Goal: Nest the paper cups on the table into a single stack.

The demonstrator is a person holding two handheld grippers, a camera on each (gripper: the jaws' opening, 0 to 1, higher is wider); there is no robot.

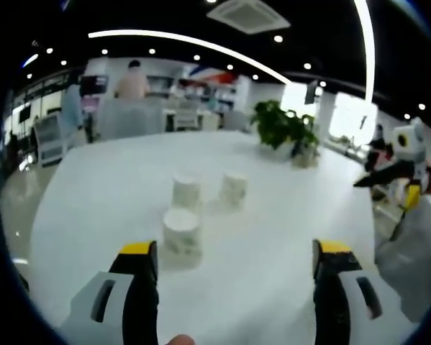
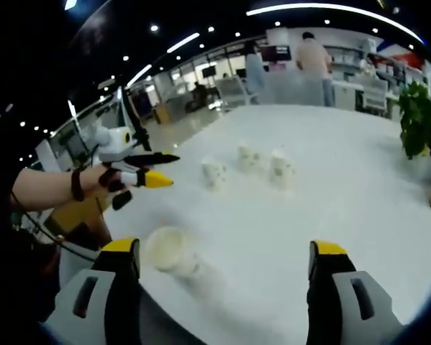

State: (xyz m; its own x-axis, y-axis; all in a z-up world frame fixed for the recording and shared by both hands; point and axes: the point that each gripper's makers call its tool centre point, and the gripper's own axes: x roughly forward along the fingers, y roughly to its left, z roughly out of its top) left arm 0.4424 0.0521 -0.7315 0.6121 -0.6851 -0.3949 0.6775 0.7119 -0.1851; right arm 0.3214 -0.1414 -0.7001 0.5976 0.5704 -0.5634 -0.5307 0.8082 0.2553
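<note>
Three white paper cups stand upside down on the white table: one nearest my left jaws, one behind it and one to its right. My left gripper hangs open just short of the nearest cup, holding nothing. In the right gripper view the same cups stand mid-table, and another cup lies on its side near the table edge, close to my open right gripper. The left gripper enters there from the left, held by a hand. The right gripper shows at the left view's right edge.
A potted plant stands at the far side of the table. Beyond it are chairs, desks and people in an open office. The table edge runs close by the lying cup.
</note>
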